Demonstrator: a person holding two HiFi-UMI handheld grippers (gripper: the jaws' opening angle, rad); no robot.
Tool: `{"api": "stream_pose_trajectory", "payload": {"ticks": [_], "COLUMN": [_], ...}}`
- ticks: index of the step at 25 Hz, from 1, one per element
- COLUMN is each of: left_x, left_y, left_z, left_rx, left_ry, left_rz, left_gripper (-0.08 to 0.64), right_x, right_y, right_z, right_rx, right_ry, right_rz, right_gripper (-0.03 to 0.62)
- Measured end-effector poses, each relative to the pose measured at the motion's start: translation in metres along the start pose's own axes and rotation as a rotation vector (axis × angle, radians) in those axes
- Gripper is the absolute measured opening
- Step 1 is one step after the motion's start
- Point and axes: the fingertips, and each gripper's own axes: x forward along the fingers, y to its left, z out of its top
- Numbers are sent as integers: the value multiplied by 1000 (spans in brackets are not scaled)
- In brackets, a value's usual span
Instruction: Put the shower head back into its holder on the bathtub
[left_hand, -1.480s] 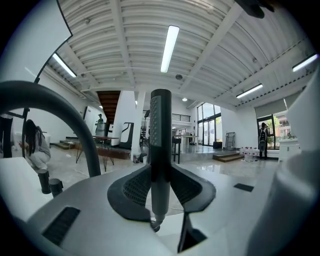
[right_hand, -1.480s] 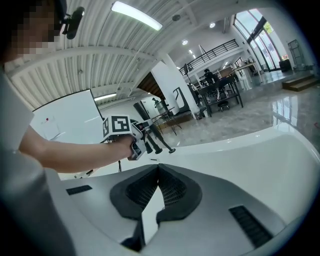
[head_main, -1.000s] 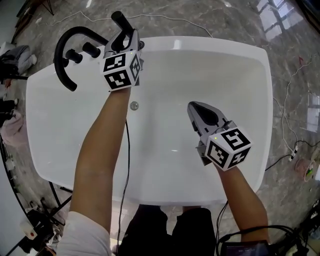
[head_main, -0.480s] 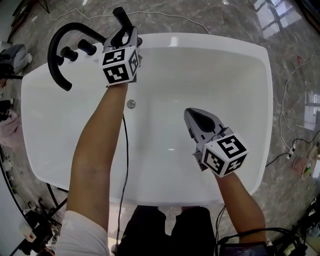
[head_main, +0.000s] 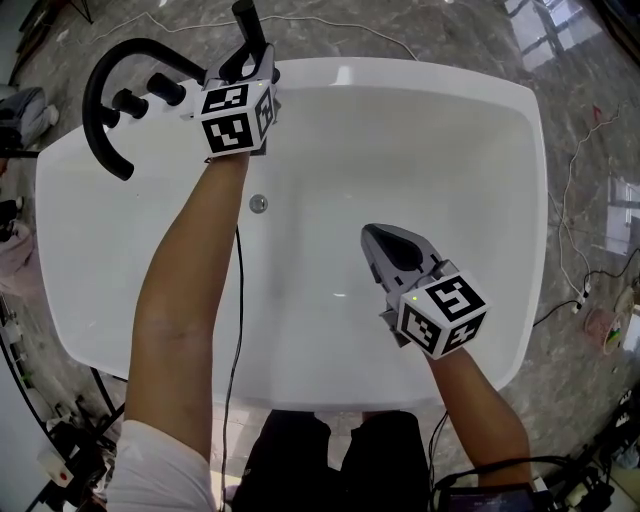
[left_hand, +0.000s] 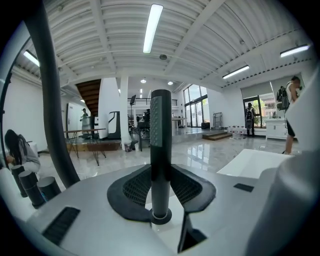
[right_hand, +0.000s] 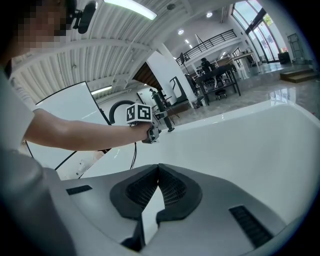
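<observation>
Right of centre, the right gripper (head_main: 372, 236) hangs over the bathtub (head_main: 420, 72), jaws clenched on nothing. At upper left the left gripper (head_main: 252, 62) has edged toward the rim, still grasping the black shower head (head_main: 247, 20), whose foot now meets the holder (left_hand: 161, 216); seating seems nearly done. From above, the gripper hides that holder.

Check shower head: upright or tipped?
Upright: shower head stands vertical, clamped in the left gripper, its foot at the holder collar.
</observation>
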Motion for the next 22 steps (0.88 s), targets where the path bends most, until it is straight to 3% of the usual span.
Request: {"api": "stream_pose_trajectory", "payload": {"ticks": [6, 13, 19, 22], "left_x": [0, 1, -48, -84], "left_y": [8, 4, 4, -19], "left_z": [-15, -22, -6, 2], "left_rx": [-85, -70, -121, -110], "left_ry": [13, 79, -9, -36], "left_rz": [19, -20, 72, 46], "left_gripper": [127, 130, 169, 169], "right_x": [-1, -10, -23, -36], "right_y": [-1, 1, -4, -8], "right_z": [-1, -25, -24, -20], "right_rx": [8, 27, 67, 74], "right_ry": [1, 26, -9, -28], "right_rz": [-1, -4, -31, -46], "right_gripper": [11, 12, 12, 11]}}
